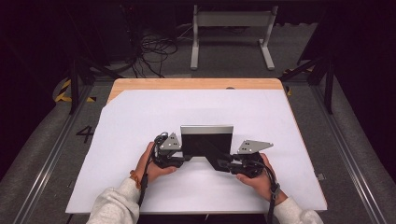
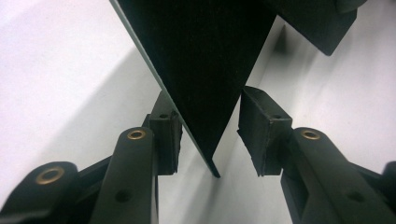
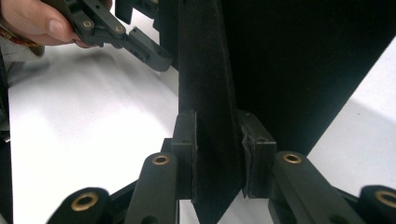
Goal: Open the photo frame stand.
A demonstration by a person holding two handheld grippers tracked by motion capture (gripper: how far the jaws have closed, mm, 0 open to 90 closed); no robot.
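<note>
Right gripper [image 3: 218,154] jaws clamp black panel [image 1: 206,140]; left gripper [image 2: 208,135] jaws open astride its corner; white sheet [image 1: 140,116] beneath.

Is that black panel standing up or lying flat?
Standing up: the black panel rises on edge from the white sheet, with the right claw clamping its stand.

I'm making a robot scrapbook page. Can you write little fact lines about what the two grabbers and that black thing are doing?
Thing: flat black picture frame with a grey edge, standing on the table
Prop: black back stand of the frame, swung out
Right gripper: pads pressed on the stand from both sides
Left gripper: jaws either side of the frame's corner, one pad at it, the other apart
Surface: white sheet over a wooden table
</note>
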